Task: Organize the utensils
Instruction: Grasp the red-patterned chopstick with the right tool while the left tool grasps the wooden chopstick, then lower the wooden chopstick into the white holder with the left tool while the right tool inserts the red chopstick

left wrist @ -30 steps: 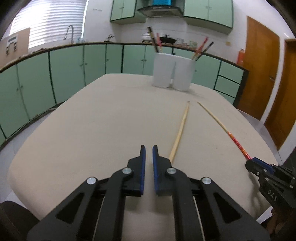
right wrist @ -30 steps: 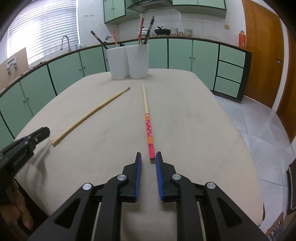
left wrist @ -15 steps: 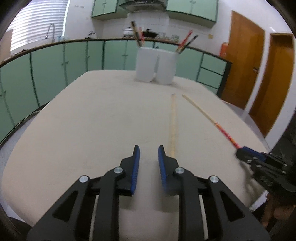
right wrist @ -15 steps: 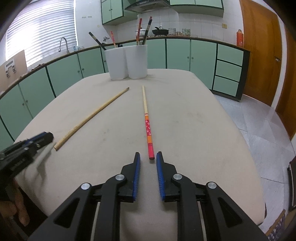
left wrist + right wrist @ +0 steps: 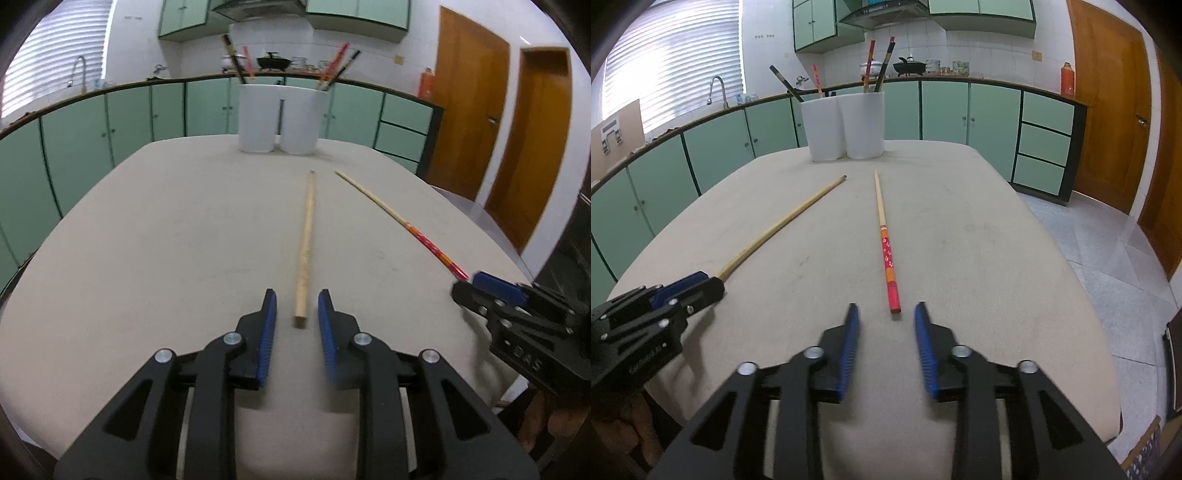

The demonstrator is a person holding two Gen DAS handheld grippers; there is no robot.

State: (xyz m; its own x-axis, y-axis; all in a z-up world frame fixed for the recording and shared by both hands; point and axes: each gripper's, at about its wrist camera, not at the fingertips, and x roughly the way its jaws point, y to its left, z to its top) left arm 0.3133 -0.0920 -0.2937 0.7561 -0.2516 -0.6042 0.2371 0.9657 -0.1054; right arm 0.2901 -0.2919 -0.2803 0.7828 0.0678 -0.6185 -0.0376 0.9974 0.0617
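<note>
Left wrist view shows the left gripper (image 5: 293,312) with its jaws spread apart and holding nothing, the near end of a plain wooden chopstick (image 5: 306,243) lying on the table (image 5: 147,240) right between the blue fingertips (image 5: 269,306). That chopstick runs almost straight away from the jaws, its long axis pointing toward two white holders (image 5: 282,118) that stand touching each other at the far end of the table, each already bearing a few chopsticks.

In the right wrist view the right gripper (image 5: 886,317) is likewise open and empty, and the red-handled chopstick (image 5: 886,243) lies ahead of it with its red end just in front of the gap, not quite between the pads (image 5: 923,325). Its long axis also runs away from the jaws toward the holders (image 5: 846,125). The two chopsticks lie apart, closest at their far tips.

Each hand is plainly nearer its own stick: the left to the plain one, the right to the red one. Since both sticks lie in line with the fingers, closing across the near end looks like the step in hand; the right seems to need a little more advance first. A thin stick flat on the table may roll or slip as the pads close.
</note>
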